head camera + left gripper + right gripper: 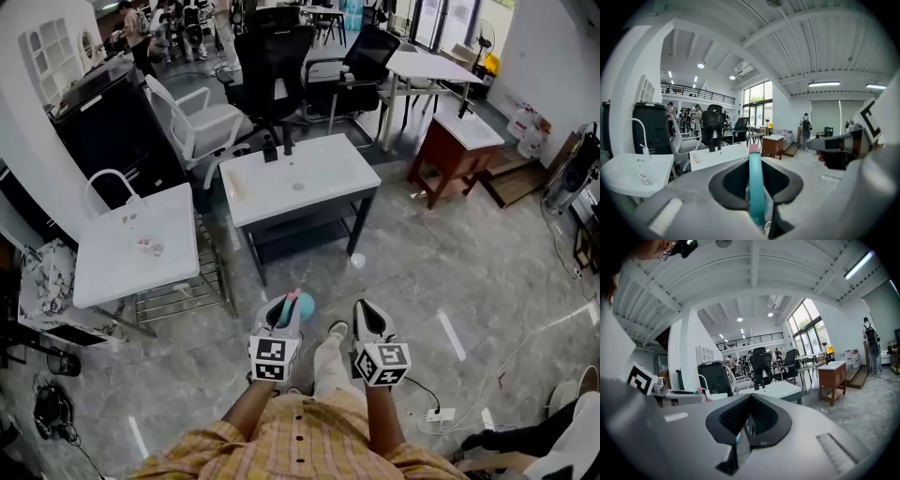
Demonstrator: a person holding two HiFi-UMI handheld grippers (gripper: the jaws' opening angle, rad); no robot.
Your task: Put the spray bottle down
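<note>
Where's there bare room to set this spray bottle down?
The white sink top ahead is mostly bare; only its back edge by the black taps is taken. The left white table is free along its front, with small items mid-top. The spray bottle sits in the left gripper.

The head camera is looking steeply down; both gripper cameras are facing level, low, toward the same white table (712, 158).

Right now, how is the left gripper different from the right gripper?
The left gripper has its jaws shut on a teal spray bottle; the right gripper holds nothing. The left jaws are kept apart by the bottle; the right jaws are together. Both are grey and sit side by side.
</note>
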